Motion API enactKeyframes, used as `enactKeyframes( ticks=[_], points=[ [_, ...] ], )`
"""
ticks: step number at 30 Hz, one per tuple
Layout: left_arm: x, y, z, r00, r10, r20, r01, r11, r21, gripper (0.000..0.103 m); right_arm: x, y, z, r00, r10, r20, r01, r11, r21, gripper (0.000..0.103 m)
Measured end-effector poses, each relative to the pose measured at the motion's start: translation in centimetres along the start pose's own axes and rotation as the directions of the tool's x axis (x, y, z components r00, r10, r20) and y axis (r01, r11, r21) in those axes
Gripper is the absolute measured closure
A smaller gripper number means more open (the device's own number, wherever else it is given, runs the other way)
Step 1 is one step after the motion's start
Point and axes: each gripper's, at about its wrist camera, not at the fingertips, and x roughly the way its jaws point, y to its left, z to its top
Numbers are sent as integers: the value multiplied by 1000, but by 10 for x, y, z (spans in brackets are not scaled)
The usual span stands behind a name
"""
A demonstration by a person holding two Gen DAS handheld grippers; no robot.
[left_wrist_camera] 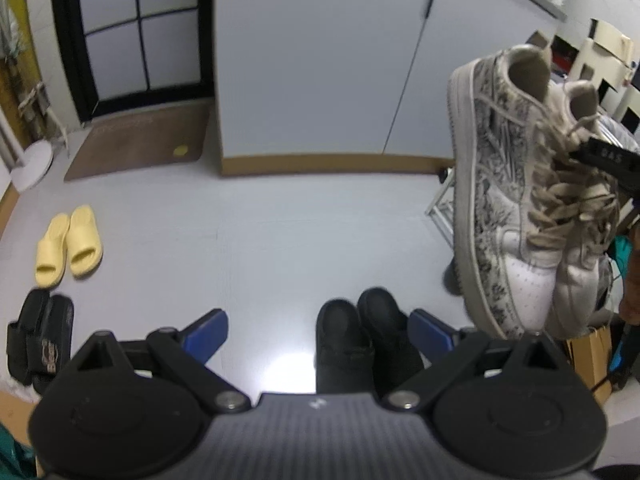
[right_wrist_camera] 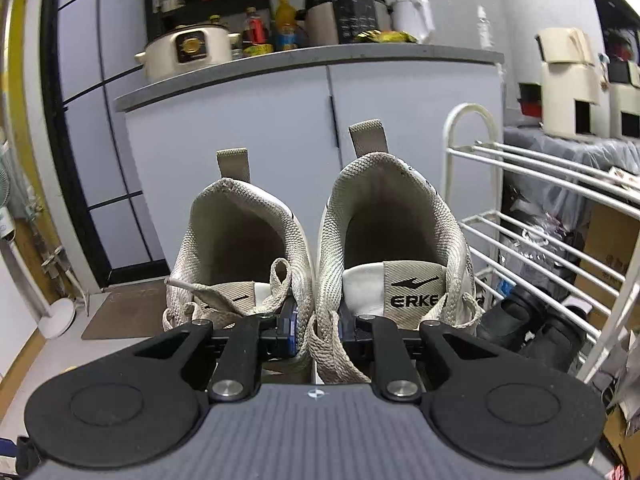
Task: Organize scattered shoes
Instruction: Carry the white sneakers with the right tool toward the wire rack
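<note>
Black shoes (left_wrist_camera: 364, 336) sit on the floor (left_wrist_camera: 260, 240) between the left gripper's (left_wrist_camera: 318, 330) wide open, empty jaws. Yellow slippers (left_wrist_camera: 68, 246) and black sandals (left_wrist_camera: 38, 338) lie off to the left. Up in the air, the right gripper (right_wrist_camera: 318, 326) has its jaws pinched shut on the white sneakers (right_wrist_camera: 320, 240), beside a white shoe rack (right_wrist_camera: 560, 216).

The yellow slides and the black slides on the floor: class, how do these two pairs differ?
The yellow slides are pale, plain and farther from the camera; the black slides are dark, carry lettering on the strap, and lie nearer, at the picture's edge. Both pairs lie side by side on the grey floor, left of the left gripper, whose jaws are open.
</note>
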Motion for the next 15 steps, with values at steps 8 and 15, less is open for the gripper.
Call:
enactKeyframes(
  ticks=[8, 15],
  points=[
    [49, -31, 21, 1000, -27, 3, 27, 999, 44, 5, 27, -22, -8, 996, -81, -48, 82, 997, 14, 84],
    [103, -47, 38, 993, -115, -40, 117, 992, 54, 5, 51, -43, -18, 986, -150, -80, 150, 989, -1, 84]
  ],
)
